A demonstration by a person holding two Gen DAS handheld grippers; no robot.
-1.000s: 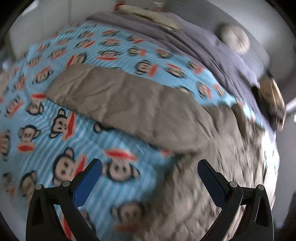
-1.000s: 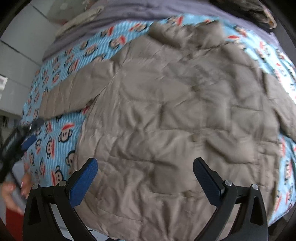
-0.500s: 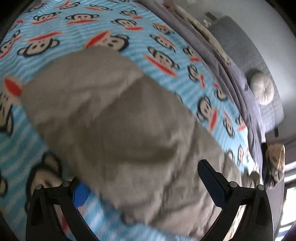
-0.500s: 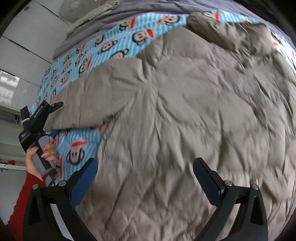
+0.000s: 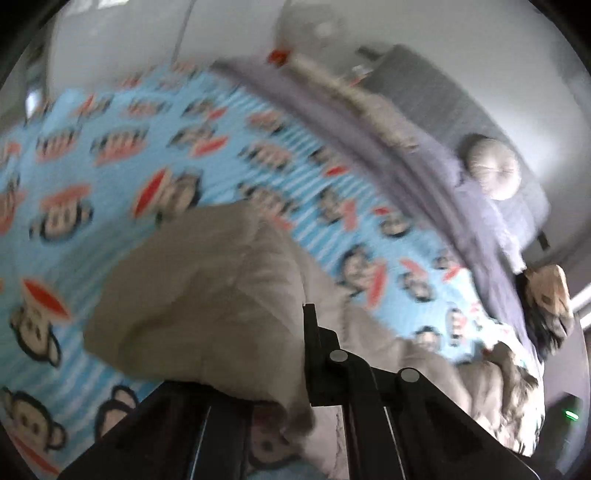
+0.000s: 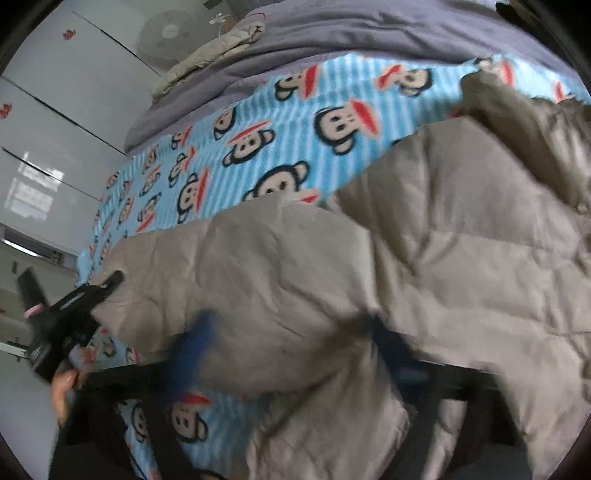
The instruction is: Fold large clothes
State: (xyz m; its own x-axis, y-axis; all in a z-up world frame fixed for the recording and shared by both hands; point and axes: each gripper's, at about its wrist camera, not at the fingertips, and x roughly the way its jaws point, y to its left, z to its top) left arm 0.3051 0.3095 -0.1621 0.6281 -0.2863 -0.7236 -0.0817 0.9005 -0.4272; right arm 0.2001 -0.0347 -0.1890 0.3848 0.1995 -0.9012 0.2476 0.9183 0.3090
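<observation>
Left wrist view showed your left gripper (image 5: 295,369) clamped on the cuff end of the jacket's sleeve (image 5: 207,302), jaws drawn together on the puffy fabric low in the middle of the frame; the right wrist view confirmed it, with that same left gripper (image 6: 110,284) biting the sleeve end at the left edge, your hand (image 6: 61,387) below it; your right gripper (image 6: 288,343) had just been closing, its blurred blue pad (image 6: 192,343) and the dark finger opposite standing on either side of the sleeve (image 6: 266,295) near the shoulder, though the blur kept me from saying whether they pressed yet; the grey quilted jacket (image 6: 480,277) lay spread on the monkey-print blanket (image 6: 280,140), body filling the right half of the frame, sleeve stretched out to the left; by my reading you were at the sleeve fold, both ends taken; the next move called for lifting the sleeve and carrying it rightward across the body, keeping both grips level so it landed flat; open blanket lay above the sleeve, towards the purple cover (image 6: 332,33) at the top; the near bed edge ran close under your grippers, so room lay upward and rightward in frame, not down.
</observation>
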